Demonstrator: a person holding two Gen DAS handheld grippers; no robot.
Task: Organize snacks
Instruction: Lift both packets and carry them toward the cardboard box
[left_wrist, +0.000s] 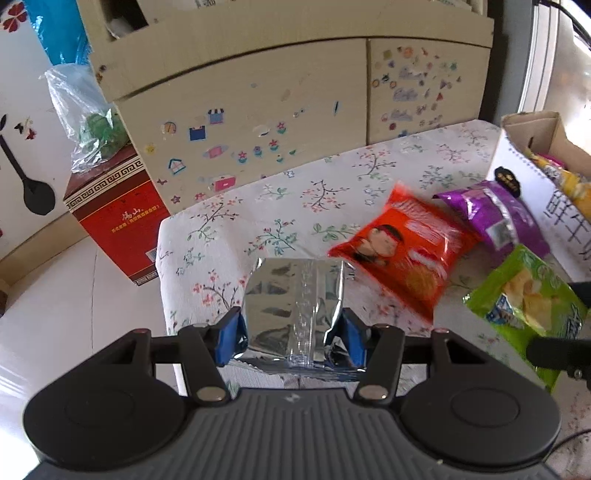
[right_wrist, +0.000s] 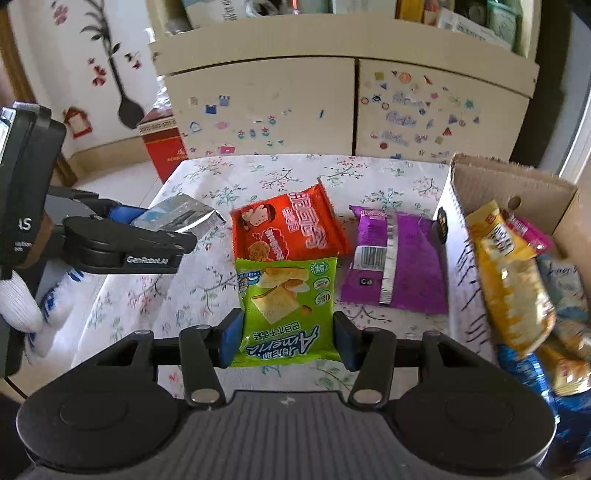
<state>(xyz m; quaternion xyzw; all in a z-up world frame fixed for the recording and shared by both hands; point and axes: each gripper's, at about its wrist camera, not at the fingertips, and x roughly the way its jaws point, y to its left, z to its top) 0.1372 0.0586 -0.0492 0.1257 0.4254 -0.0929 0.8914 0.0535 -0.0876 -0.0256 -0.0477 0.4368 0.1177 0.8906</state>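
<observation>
Both grippers are loaded. The left gripper (left_wrist: 293, 334) clamps a silver pack (left_wrist: 295, 295) by its sides, blue pads pressed into the foil, and holds it above the near-left corner of the floral cloth (left_wrist: 295, 199). The right gripper (right_wrist: 285, 334) pinches the lower end of a green pack (right_wrist: 286, 306), lifted clear of the cloth. An orange pack (right_wrist: 286, 225) lies flat mid-cloth, its lower edge hidden behind the green pack's top. A purple pack (right_wrist: 395, 258) lies right of the orange one, just beside the box (right_wrist: 454, 236). The box stands at the cloth's right edge, with a yellow pack (right_wrist: 509, 273) and other snacks inside. A white-gloved hand (right_wrist: 22, 306) shows at the left, by the left gripper.
</observation>
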